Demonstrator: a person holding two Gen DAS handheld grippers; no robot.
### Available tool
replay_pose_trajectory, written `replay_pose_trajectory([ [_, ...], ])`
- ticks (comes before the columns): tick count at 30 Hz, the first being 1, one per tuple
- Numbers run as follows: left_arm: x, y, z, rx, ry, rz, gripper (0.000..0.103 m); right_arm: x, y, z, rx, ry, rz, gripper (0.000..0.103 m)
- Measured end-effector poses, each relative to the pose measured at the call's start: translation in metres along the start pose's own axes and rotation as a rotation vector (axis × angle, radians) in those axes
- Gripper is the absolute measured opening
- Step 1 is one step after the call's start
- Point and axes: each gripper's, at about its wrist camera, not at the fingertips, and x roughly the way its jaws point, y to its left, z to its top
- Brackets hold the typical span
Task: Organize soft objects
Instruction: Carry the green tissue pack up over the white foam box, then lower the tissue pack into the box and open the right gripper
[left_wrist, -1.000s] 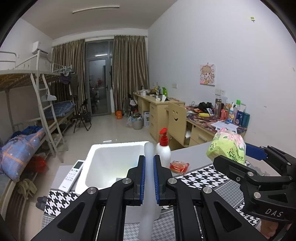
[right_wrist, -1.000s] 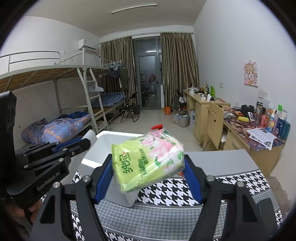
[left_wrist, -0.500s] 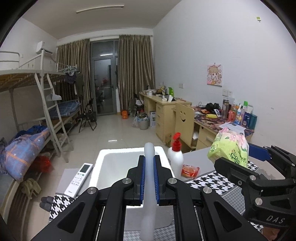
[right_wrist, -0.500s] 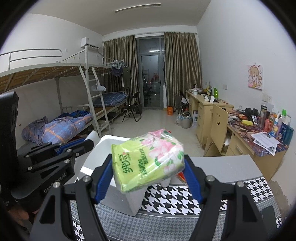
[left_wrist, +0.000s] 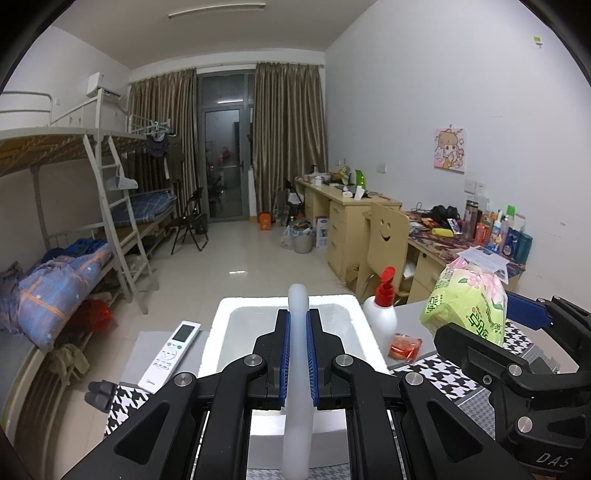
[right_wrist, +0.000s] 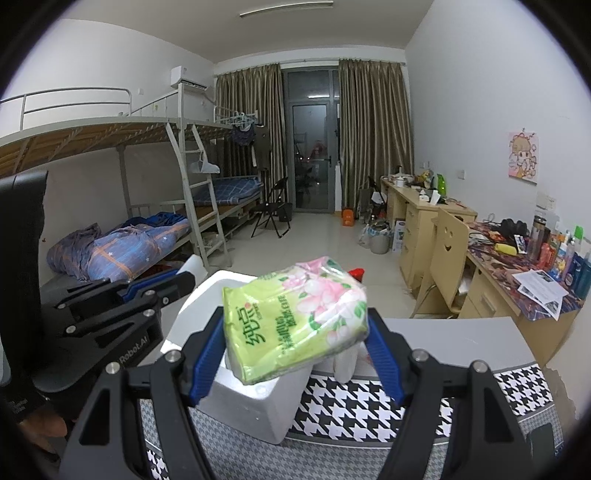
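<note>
Dorm-room clutter frames the houndstooth tabletop (right_wrist: 369, 410), where the right gripper (right_wrist: 295, 332) holds its jaws wide around a green tissue pack (right_wrist: 295, 321), seemingly bound for the foam box (left_wrist: 291, 314), while the left gripper (left_wrist: 296, 354) pinches a white strip (left_wrist: 296, 387).

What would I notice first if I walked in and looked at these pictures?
Probably the bright green tissue pack with pink flowers, squeezed in the right tool above the table's checked cloth. Next, the thin white strip pinched upright in the left tool, right in front of the white foam box. A white bottle with a red pump stands beside the box.
</note>
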Motion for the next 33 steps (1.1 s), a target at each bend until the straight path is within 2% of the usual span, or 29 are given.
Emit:
replay_pose_trajectory([
  [20,0.039,0.02,-0.003,-0.02,0.076,-0.008,0.009,0.017,-0.002,0.0,-0.009,0.025,0.0,0.075],
  [22,0.042,0.022,-0.004,-0.025,0.084,-0.008,0.018,0.018,-0.001,0.001,-0.01,0.026,0.0,0.075],
  [23,0.043,0.023,-0.005,-0.027,0.094,-0.009,0.031,0.019,-0.001,0.001,-0.01,0.025,-0.001,0.075],
  [24,0.045,0.023,-0.004,-0.028,0.1,-0.003,0.05,0.018,-0.001,0.001,-0.009,0.025,0.0,0.075],
  [26,0.042,0.027,-0.005,-0.034,0.084,0.016,0.073,0.019,-0.001,0.001,-0.009,0.025,0.0,0.075],
  [27,0.04,0.028,-0.005,-0.036,0.075,0.025,0.078,0.018,-0.001,0.002,-0.008,0.026,-0.001,0.075],
  [33,0.032,0.038,-0.004,-0.042,0.056,0.07,0.092,0.025,0.005,0.003,-0.016,0.032,0.006,0.075],
])
